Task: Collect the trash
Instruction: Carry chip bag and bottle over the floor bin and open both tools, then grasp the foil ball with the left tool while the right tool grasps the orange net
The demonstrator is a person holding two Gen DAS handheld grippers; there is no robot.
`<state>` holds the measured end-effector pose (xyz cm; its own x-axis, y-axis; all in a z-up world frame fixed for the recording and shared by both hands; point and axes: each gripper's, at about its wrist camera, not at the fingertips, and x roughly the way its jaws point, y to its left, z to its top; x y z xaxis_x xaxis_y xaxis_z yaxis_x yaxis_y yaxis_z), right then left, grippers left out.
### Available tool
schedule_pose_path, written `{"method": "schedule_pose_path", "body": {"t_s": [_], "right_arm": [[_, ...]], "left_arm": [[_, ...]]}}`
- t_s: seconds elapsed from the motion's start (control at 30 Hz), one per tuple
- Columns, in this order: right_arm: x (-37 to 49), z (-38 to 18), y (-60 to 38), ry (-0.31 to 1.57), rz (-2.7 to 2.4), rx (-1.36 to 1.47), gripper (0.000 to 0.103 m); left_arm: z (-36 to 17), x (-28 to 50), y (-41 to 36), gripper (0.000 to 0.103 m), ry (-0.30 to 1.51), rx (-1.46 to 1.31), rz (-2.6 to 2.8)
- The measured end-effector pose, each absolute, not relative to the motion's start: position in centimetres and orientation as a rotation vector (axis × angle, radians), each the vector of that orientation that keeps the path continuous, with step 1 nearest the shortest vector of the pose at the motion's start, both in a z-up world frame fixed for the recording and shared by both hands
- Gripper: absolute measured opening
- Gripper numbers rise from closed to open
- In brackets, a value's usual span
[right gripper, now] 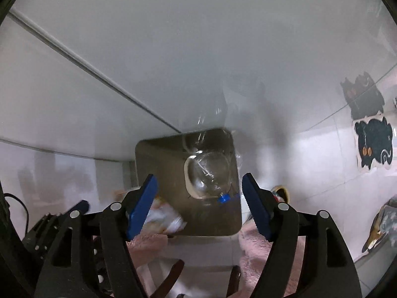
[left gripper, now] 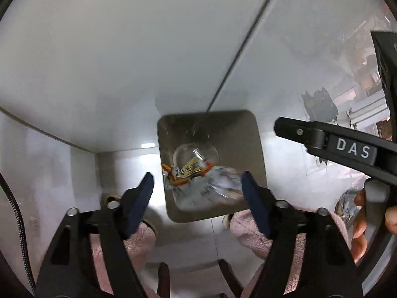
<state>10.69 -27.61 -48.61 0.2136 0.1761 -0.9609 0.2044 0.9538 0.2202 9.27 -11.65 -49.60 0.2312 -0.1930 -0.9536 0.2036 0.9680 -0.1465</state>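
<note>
A square metal trash bin (left gripper: 250, 134) stands on the white floor against the wall, seen from above. In the left wrist view a crumpled wrapper (left gripper: 198, 181) with yellow and orange print hangs blurred over the bin mouth, between the open fingers of my left gripper (left gripper: 198, 186); nothing grips it. In the right wrist view a clear plastic bottle (right gripper: 208, 173) with a blue cap lies inside the bin (right gripper: 158, 159). My right gripper (right gripper: 199, 193) is open and empty above the bin. The wrapper (right gripper: 166, 218) shows at the bin's near left edge.
The right gripper's black body (left gripper: 347, 146) crosses the left wrist view at right. Pink fluffy slippers (right gripper: 263, 255) stand just before the bin. A black cat-shaped mat (right gripper: 374, 146) lies on the floor at right. A wall panel seam (right gripper: 99, 77) runs behind the bin.
</note>
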Motion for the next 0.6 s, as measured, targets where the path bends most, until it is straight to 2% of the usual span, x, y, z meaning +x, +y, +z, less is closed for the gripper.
{"method": "schedule_pose_path", "body": {"t_s": [0.07,0.13,0.23,0.4,0.6], "right_arm": [[10.0,-46.6,-28.0,1.33,-0.025,0.326,0.075],[9.6,-44.9,-28.3,1.299,-0.023,0.343,0.079],[8.6,-42.3,-28.5,1.25,-0.004,0.353,0.08],[6.3,-34.9,-28.7,1.125,0.025,0.323,0.084],[4.4,-26.9,-28.8,0.98,0.054,0.3,0.085]], "left_arm": [[-48.1,8.9,-11.3,0.083,1.278,0.005,-0.269],[-46.8,8.5,-11.1,0.085,1.252,0.005,-0.274],[-44.2,7.9,-10.6,0.086,1.221,0.003,-0.28],[-38.0,5.4,-9.2,0.089,1.131,0.007,-0.278],[-30.7,3.5,-6.6,0.09,1.028,0.012,-0.244]]}}
